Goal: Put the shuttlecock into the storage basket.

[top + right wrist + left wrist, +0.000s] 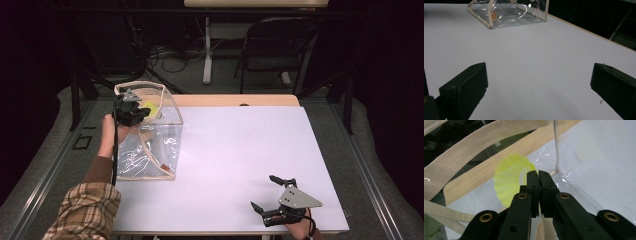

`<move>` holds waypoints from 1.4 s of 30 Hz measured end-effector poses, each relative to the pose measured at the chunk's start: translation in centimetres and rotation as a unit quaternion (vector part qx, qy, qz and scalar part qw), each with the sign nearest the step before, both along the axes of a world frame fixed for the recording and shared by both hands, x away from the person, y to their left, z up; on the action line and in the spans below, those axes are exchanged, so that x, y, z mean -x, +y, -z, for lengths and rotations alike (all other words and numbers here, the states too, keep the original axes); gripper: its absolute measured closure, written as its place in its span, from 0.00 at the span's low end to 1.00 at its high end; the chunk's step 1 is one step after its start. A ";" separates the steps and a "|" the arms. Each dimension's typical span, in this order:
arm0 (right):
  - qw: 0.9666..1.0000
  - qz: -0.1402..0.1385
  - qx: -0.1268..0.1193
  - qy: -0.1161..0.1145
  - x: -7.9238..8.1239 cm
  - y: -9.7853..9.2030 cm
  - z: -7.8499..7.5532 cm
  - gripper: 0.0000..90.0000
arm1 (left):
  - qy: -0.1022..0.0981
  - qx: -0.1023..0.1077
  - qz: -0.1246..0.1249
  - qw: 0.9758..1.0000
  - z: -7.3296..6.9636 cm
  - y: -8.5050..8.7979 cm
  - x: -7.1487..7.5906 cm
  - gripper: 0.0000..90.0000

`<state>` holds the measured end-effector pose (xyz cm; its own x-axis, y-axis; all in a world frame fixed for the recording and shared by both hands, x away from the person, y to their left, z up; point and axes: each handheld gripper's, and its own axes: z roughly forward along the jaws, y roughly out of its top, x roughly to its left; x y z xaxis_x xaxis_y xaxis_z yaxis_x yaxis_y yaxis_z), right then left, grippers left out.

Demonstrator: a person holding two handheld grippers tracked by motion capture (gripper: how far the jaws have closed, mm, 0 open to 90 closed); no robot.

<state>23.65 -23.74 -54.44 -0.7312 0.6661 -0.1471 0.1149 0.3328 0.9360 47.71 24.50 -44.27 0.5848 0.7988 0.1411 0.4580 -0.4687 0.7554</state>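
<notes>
**Operator:** While I hold both hands where they are, my left gripper [131, 111] sits at the open top of the clear plastic bag with cream webbing trim [150, 150], which stands on the left side of the white desk [240, 150].

**Spotter:** What do your left jaws have?

**Operator:** Looking along them in the left gripper view, they stand almost closed, with only a thin slit between the pads. A cream strip shows in that slit low down, but I cannot tell whether the pads are pinching it. I cannot see anything else caught there.

**Spotter:** And the yellow piece?

**Operator:** That translucent yellow ribbed disc [510, 180] lies just beyond the left jaw tips and a little to their left, behind the clear plastic. Whether tips and disc touch, I cannot tell. From the high view the disc [150, 108] is at the far end of the bag, close beside my gripper.

**Spotter:** Right side?

**Operator:** My right gripper [272, 195] rests near the front right corner of the desk, well apart from the bag. Its jaws are spread wide, with only bare white desk between them. The bag [506, 13] shows far ahead of them.
</notes>
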 end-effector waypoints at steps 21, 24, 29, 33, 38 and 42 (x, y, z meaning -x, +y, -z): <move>1.000 0.001 0.000 -0.002 0.0 0.0 0.0 0.01 | -0.045 0.050 -0.051 0.996 -2.3 3.1 2.3 0.33; 1.000 0.001 0.000 -0.001 0.0 0.0 0.0 0.01 | -0.052 0.049 -0.050 0.996 -2.7 3.2 2.8 0.28; 1.000 0.000 0.000 -0.001 0.0 0.0 0.0 0.01 | -0.058 0.052 -0.047 0.996 -2.8 3.3 3.7 0.21; 1.000 0.001 0.000 0.000 0.1 0.0 0.0 0.01 | -0.062 0.056 -0.042 0.996 -2.8 3.3 4.5 0.18; 1.000 0.000 0.001 0.001 0.1 0.1 0.0 0.01 | -0.067 0.068 -0.033 0.995 -2.8 3.3 5.5 0.14; 1.000 0.001 0.002 0.001 0.1 0.1 0.0 0.01 | -0.073 0.070 -0.025 0.995 -2.8 3.1 6.5 0.11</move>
